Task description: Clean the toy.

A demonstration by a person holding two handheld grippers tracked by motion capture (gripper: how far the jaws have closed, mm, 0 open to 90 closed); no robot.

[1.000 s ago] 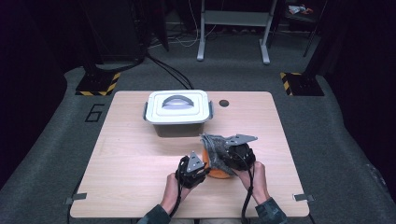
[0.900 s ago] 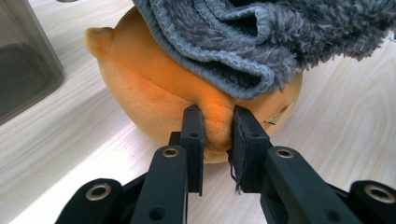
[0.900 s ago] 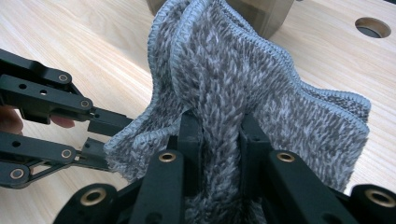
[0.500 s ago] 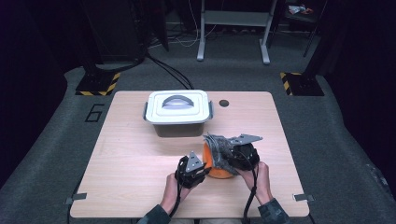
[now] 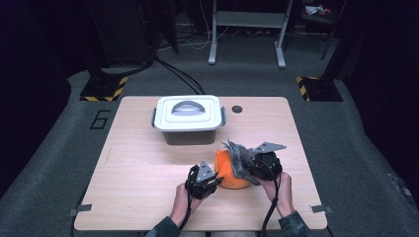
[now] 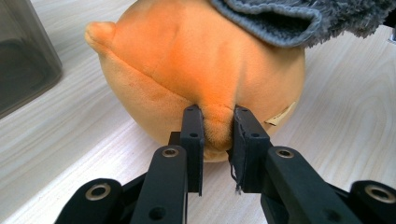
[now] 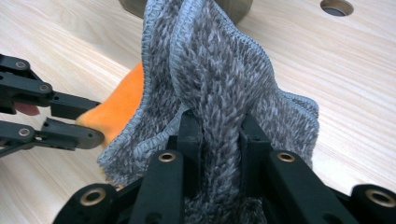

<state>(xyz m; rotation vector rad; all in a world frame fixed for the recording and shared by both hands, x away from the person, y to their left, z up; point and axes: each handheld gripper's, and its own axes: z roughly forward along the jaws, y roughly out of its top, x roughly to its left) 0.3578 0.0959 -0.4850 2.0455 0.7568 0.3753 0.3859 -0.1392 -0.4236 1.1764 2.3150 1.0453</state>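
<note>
Near the table's (image 5: 148, 197) front edge, the left tool (image 6: 217, 123) pinches an orange plush toy (image 6: 187, 60); the right tool (image 7: 219, 128) grips a grey cloth (image 7: 215, 70) draped over it.

Black two-jaw tool (image 6: 215, 128), brass-ringed pivots, grey three-cornered plates, dark sleeves
</note>
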